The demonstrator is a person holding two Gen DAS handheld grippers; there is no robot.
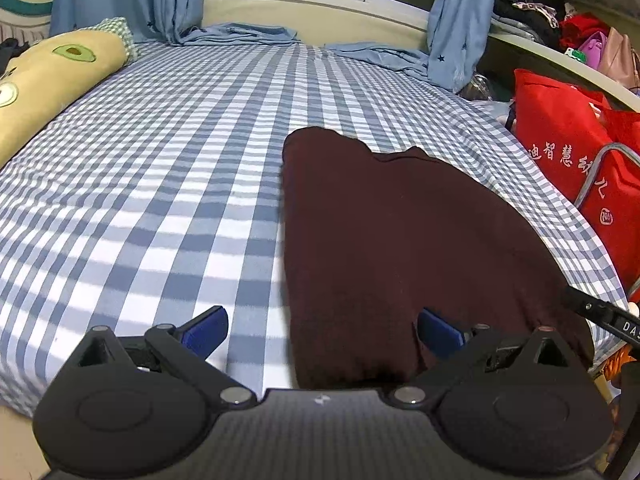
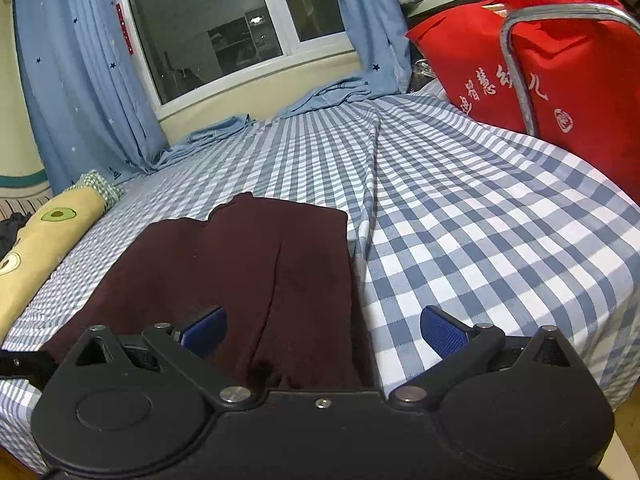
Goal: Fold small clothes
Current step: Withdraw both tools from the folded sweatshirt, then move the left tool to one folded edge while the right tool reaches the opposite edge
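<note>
Maroon garment (image 1: 400,240) lies flat on the checked bedsheet (image 1: 140,200), dark knit, folded lengthwise with a seam down its middle. Left gripper (image 1: 322,330) and right gripper (image 2: 323,330) are both spread wide over its near hem, holding nothing. Beyond: avocado pillow (image 2: 48,232), red bag (image 2: 540,72), blue curtains (image 2: 80,80).

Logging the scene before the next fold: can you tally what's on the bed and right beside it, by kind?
Dark maroon garment, lying flat on the checked bed sheet: 1
Yellow avocado-print pillow: 1
Red bags beside the bed: at least 1, maybe 2
Total: 3 for certain
Both sets of jaws are open and hold nothing.
</note>
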